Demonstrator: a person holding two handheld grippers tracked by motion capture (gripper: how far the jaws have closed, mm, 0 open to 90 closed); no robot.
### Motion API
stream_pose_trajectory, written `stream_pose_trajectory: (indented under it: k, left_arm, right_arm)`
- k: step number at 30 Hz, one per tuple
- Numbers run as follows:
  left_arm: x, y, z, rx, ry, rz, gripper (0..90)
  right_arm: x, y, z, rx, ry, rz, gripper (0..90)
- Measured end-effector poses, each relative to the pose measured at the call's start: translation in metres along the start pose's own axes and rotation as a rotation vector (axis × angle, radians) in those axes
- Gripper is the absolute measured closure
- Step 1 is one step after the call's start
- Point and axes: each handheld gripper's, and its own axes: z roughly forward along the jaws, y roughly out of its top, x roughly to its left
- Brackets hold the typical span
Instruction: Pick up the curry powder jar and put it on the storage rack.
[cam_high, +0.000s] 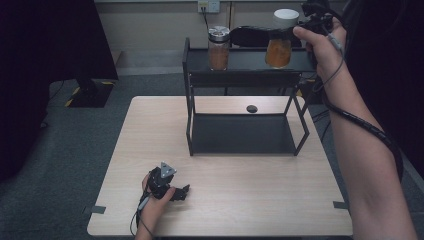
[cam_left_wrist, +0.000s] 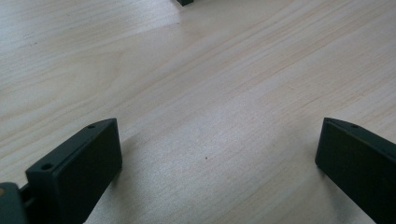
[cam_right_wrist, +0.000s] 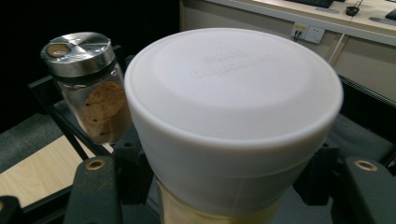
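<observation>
We have the right tool (cam_high: 272, 36) clamped on the white-capped jar (cam_high: 280, 46) of orange contents, gripping it just under the cap and holding it above the top shelf of the black rack (cam_high: 245, 62), towards its right end. A steel-lidded jar (cam_high: 219, 48) stands on that shelf to its left, well apart from it. Our left tool (cam_high: 184, 192) rests low over the bench (cam_high: 240, 200) near its front edge, its jaws wide apart with bare wood between them.

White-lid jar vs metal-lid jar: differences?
The white-lid jar is clamped in the right gripper above the rack's top shelf; the metal-lid jar stands on that shelf, ungripped. One lid is tall matte white, the other flat shiny metal. Both are clear with brownish-orange contents.
</observation>
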Motion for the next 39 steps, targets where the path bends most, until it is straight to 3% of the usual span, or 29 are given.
stream_pose_trajectory:
  k: [14,26,36,39]
  left_arm:
    - [0.0,0.0,0.0,0.0,0.0,0.0,0.1]
    - [0.0,0.0,0.0,0.0,0.0,0.0,0.1]
    - [0.0,0.0,0.0,0.0,0.0,0.0,0.1]
    - [0.0,0.0,0.0,0.0,0.0,0.0,0.1]
  right_arm:
    - [0.0,-0.006,0.022,0.011,-0.041,0.031,35.2]
    - [-0.004,-0.013,0.021,-0.01,-0.047,0.049,35.0]
    - [-0.007,-0.015,0.021,-0.017,-0.034,0.032,34.4]
    - [-0.006,-0.015,0.021,-0.017,-0.044,0.035,28.3]
